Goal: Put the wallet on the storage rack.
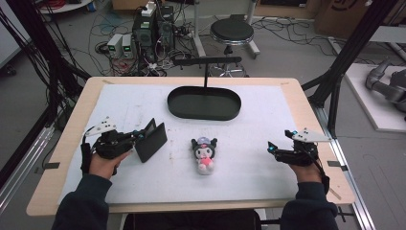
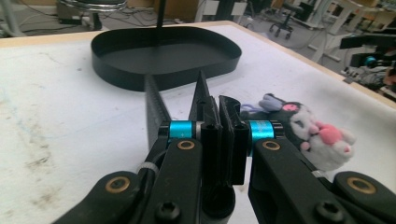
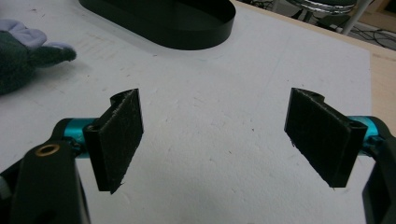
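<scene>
1. High view: a small plush toy (image 1: pixel 204 154) lies on its back on the white surface (image 1: pixel 249 177), near the middle, on the near side of the black oval tray (image 1: pixel 204 103).
2. Handling, judged from its look: the plush toy is light, soft and compressible, not fragile. Grip across the torso or the head, where the stuffing gives the pads purchase; the ears would likely flop.
3. Left tongs (image 1: pixel 149 134) sit to the left of the toy, jaws clamped on a flat black panel (image 1: pixel 152 141) standing on edge. In the left gripper view the panel (image 2: pixel 212 140) appears to be a thin folded card, though the close angle makes this uncertain.
4. Right tongs (image 1: pixel 274 149) rest well to the right of the toy, jaws spread wide and empty.
</scene>
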Motion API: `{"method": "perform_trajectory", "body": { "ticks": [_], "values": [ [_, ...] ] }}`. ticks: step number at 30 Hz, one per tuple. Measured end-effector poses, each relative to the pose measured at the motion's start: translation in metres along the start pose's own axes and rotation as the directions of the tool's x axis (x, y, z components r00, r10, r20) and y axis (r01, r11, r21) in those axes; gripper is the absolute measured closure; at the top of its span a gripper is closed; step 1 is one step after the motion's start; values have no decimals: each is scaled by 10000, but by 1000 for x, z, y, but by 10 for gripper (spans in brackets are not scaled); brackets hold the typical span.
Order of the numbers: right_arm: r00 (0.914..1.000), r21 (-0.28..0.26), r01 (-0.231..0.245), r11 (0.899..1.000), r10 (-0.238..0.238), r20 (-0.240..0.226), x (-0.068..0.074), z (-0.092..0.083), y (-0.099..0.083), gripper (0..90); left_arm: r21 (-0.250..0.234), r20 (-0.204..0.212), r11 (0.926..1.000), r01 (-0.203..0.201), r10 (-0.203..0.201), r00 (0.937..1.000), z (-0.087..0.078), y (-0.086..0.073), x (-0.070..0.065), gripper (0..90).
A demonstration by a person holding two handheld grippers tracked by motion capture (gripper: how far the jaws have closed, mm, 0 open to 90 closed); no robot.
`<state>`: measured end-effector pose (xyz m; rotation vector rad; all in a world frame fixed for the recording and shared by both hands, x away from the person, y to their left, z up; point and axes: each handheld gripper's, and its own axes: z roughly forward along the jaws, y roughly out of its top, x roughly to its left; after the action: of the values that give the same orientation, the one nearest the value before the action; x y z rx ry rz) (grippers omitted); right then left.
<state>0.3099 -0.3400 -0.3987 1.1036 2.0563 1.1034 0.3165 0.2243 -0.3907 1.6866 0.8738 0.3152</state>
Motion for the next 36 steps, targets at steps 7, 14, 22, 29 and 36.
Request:
{"method": "perform_trajectory", "body": {
  "ticks": [7,14,22,29,36],
  "values": [
    [10000,13,15,10000,-15,6,0,0,0,198,193,475,9998,50,-59,9989,7,-3,-3,870],
    [10000,32,60,10000,-60,-2,0,1,0,198,299,543,9994,-151,135,9984,9,-3,-6,859],
    [10000,38,58,10000,-58,-7,0,1,0,198,221,710,9998,9,-25,9975,10,-4,-4,759],
    [10000,73,42,10000,-42,-6,0,0,0,199,-570,259,9978,-350,365,9990,9,-4,-4,496],
    [10000,76,87,9999,-86,-29,0,1,0,199,-659,-1024,9977,-164,96,9947,8,-12,4,367]
  ]
}}
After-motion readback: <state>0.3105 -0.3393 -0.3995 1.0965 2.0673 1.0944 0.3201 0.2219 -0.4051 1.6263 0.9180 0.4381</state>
